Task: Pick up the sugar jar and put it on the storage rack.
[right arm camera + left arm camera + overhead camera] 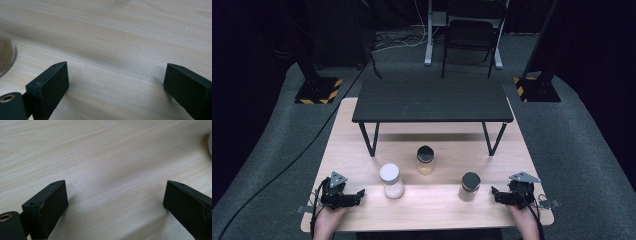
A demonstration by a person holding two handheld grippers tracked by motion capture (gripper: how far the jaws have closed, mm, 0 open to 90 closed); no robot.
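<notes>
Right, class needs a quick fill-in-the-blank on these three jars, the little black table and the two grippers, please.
1. The jar nearest the left gripper has a ____ lid.
2. The wooden table bears ____ jars.
3. Both grippers' jaws stand ____.
4. The jar nearest the right gripper has a ____ lid.

Missing words: white; three; open; black

Three upright lidded jars stand apart on the light wood surface [362, 145]: a white-lidded jar [391, 181] of pale contents at near left, a black-lidded jar [425, 160] of yellowish contents farther back at centre, and a dark-lidded jar [470, 186] of tan contents at near right.
</notes>
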